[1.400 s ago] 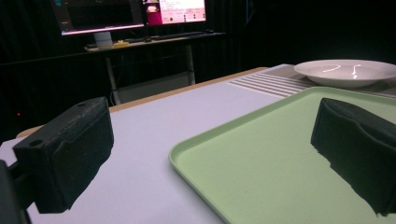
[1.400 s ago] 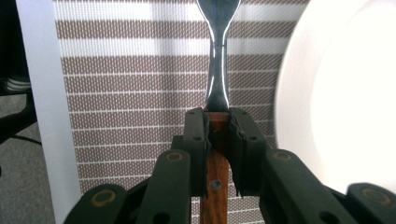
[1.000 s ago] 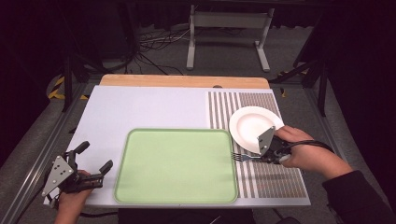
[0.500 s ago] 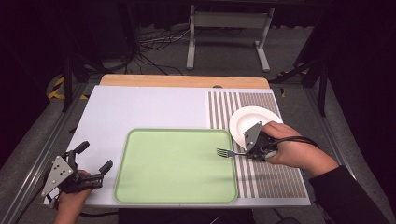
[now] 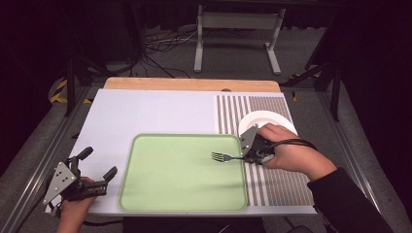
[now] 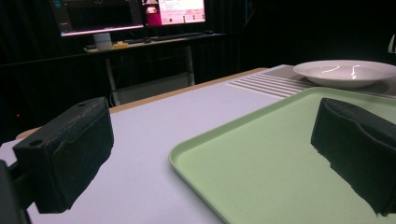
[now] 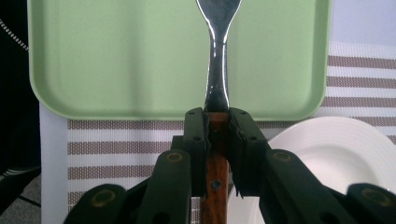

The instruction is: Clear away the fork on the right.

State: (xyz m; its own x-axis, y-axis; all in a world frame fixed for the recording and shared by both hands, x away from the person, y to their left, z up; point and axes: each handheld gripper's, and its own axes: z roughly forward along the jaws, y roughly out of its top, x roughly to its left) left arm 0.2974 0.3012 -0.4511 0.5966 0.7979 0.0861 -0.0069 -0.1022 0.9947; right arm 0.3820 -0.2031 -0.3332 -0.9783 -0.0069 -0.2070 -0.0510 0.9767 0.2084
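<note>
The right gripper sits at about four o'clock on the desk, its jaws closed tight on the wooden handle of a fork. In the right gripper view the gripper pinches that brown handle just below where the metal neck of the fork begins. The fork pokes toward nine o'clock, its tines out over the right part of the green tray, apparently held a little above it, though I cannot tell for sure. The right hand wraps the gripper body, resting over the striped placemat. Just beyond the hand, at two o'clock, is a white plate on the same placemat; the gripper view shows the plate just beside the jaws.

Over at seven o'clock, the left gripper is held by the left hand off the tray's left edge, its jaws spread wide with nothing between them. In its own view the left gripper frames the tray's corner and the pale desk top, with the plate far off.
</note>
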